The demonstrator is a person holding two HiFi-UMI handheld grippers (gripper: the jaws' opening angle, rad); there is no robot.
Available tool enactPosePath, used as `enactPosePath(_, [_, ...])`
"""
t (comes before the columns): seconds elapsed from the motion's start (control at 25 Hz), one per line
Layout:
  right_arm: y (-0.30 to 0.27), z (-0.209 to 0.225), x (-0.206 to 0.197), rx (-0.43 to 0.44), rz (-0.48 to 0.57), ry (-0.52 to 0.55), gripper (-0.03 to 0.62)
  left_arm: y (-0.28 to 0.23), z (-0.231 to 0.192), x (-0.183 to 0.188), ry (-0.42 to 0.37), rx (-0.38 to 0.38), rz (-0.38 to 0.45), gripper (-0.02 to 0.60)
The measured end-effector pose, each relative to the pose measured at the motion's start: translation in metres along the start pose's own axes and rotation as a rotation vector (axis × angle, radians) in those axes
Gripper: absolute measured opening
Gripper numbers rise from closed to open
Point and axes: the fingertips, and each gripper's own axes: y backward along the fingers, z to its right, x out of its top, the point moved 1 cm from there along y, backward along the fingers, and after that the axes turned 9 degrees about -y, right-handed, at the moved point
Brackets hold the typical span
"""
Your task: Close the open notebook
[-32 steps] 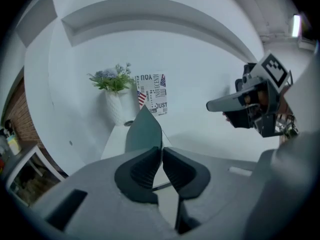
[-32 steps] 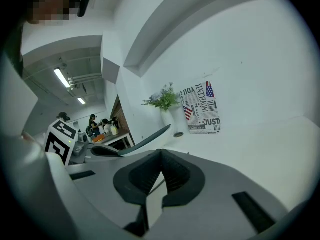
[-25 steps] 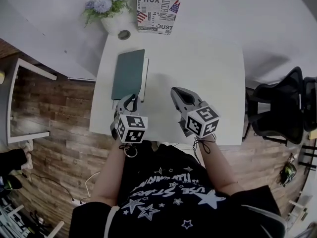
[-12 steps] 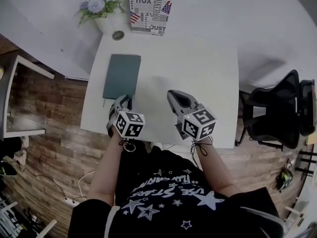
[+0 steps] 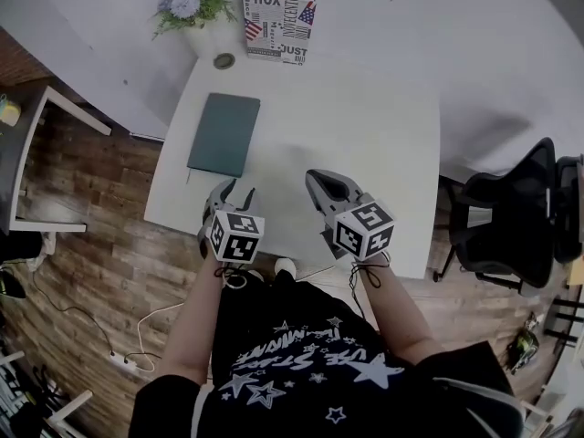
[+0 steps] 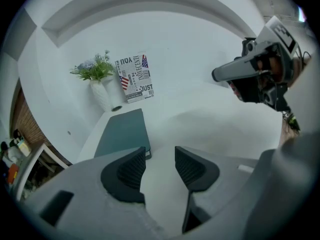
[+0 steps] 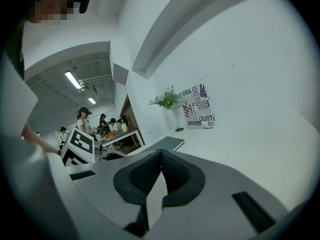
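The dark green notebook [image 5: 224,135] lies shut and flat on the left part of the white table [image 5: 365,126]. My left gripper [image 5: 234,192] hovers just short of the notebook's near edge; its jaws are opening and nothing is between them. In the left gripper view the notebook [image 6: 122,133] lies ahead and to the left of the parted pads [image 6: 134,168]. To the right, my right gripper [image 5: 316,177] hangs over the table's near middle, shut and empty. Its own view shows the tips [image 7: 161,154] meeting, with the notebook [image 7: 169,143] beyond.
A white vase of flowers [image 5: 203,16], a printed sign [image 5: 278,24] and a small round object [image 5: 224,60] stand at the table's far edge against the wall. A black chair [image 5: 511,217] is at the right and a side table [image 5: 36,153] at the left. Several people stand far behind.
The notebook's white page edge has gone from sight; the cover now lies flat. My left gripper has drawn back from the notebook's near edge and its jaws have parted. The right gripper stays shut.
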Motion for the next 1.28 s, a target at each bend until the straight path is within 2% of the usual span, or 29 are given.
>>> enactPosePath(0.32, [0.000,-0.005,-0.012,0.020,-0.005,-0.020,0.002,0.051,0.005,-0.008,0.215,0.076,0.098,0.167])
enactPosePath(0.52, [-0.001,-0.032,-0.026,0.060,-0.031,0.007,0.002,0.088,0.012,-0.026,0.292,0.107,0.144,0.139])
enactPosePath(0.64, [0.004,-0.055,-0.033,0.080,-0.035,0.030,0.002,0.115,0.013,-0.042,0.320,0.147,0.176,0.108])
enactPosePath(0.88, [0.032,-0.104,-0.054,0.116,-0.042,0.068,0.002,0.175,0.026,-0.083,0.383,0.218,0.186,0.047])
enactPosePath(1.28, [0.104,-0.186,-0.098,0.181,-0.022,0.100,0.002,0.287,0.084,-0.146,0.431,0.305,0.204,0.025])
